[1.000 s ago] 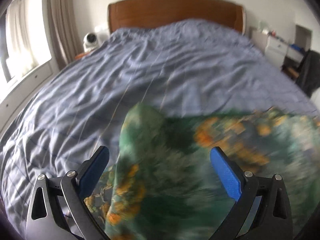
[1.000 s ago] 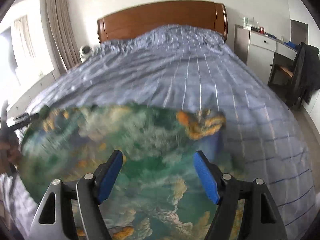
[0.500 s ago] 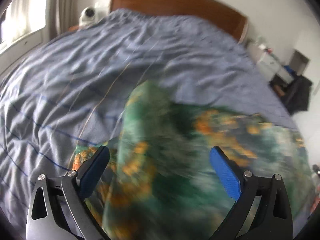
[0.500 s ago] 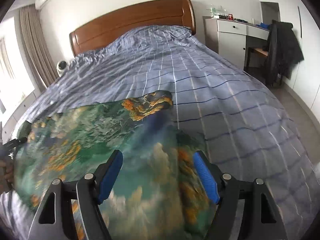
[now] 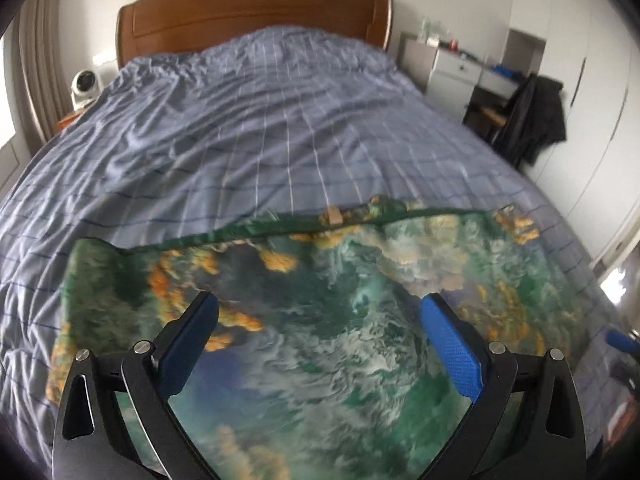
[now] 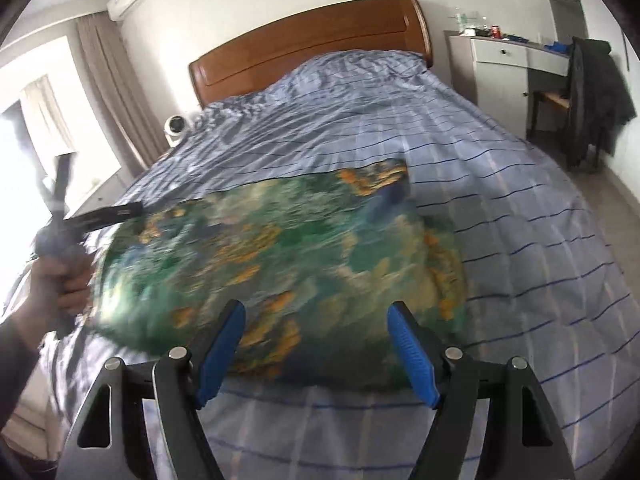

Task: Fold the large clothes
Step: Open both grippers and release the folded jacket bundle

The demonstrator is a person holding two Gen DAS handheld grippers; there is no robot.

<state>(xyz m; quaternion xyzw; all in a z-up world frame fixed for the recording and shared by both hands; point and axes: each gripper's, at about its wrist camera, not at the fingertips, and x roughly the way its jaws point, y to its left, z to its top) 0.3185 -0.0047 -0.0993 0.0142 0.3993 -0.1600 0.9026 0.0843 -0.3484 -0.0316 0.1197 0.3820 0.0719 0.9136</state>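
A large green garment with orange and white print lies spread on the blue checked bed cover. It also shows in the right wrist view, blurred. My left gripper is open above the garment, holding nothing. My right gripper is open and empty over the garment's near edge. The left gripper and the hand holding it show at the left of the right wrist view. The tip of the right gripper shows at the right edge of the left wrist view.
A wooden headboard stands at the far end. A small white fan sits at the left of the bed. A white dresser and a chair with a dark jacket stand at the right. Curtains hang at the left.
The garment was lifted and bunched between the open grippers; now it lies spread flatter on the bed. Both grippers have pulled back toward the near edge and stay open.
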